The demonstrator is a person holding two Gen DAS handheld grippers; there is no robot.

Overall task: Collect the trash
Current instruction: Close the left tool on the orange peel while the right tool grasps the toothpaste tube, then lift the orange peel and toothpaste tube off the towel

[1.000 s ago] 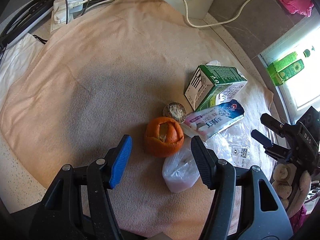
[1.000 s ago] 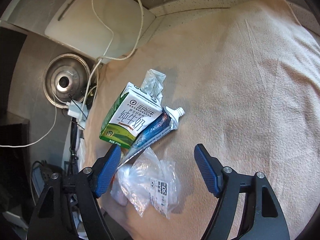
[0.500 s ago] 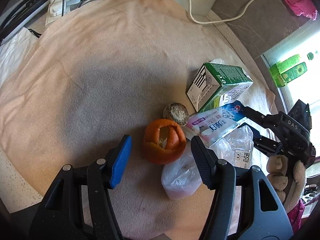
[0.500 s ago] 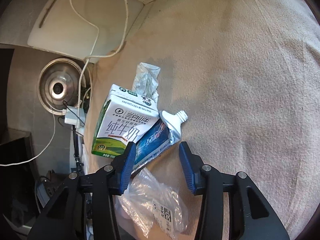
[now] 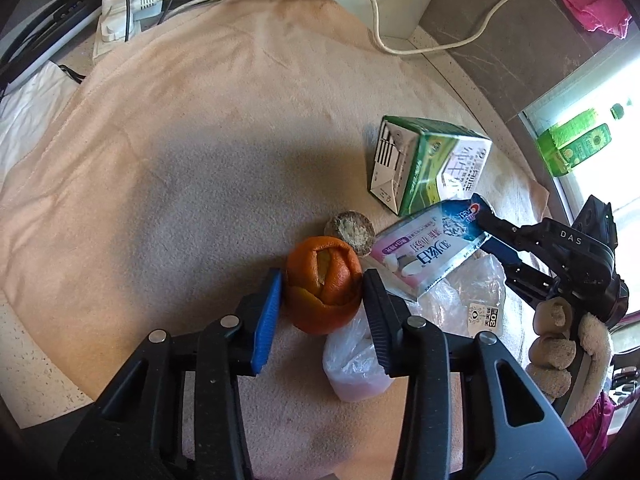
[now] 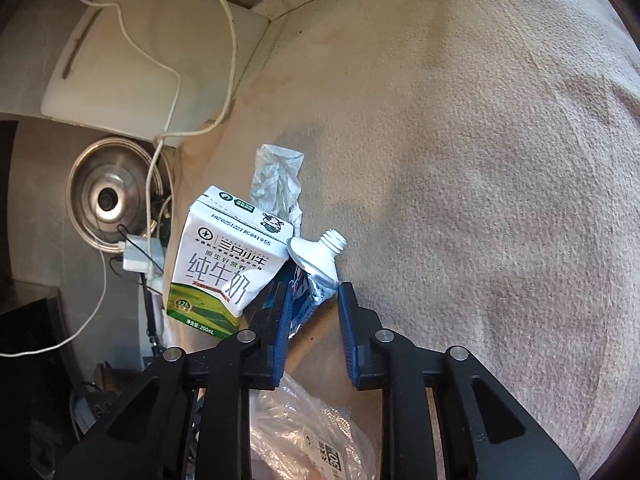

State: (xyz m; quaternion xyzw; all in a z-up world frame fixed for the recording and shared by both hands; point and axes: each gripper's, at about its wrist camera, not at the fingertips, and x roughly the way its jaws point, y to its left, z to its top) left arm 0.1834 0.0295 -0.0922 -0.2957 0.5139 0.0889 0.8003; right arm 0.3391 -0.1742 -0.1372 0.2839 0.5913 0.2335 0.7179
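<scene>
The left gripper [image 5: 322, 286] is clamped on the orange peel [image 5: 323, 284]. The right gripper [image 6: 312, 312] pinches the toothpaste tube [image 6: 316, 268] (cap off), which leans against the milk carton [image 6: 224, 264] near the cloth's [image 5: 180, 152] right edge.

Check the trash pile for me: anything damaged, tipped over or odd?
The toothpaste tube has no cap, its threaded neck bare. The milk carton lies on its side. The orange peel is an emptied shell. Nothing looks spilled.
</scene>
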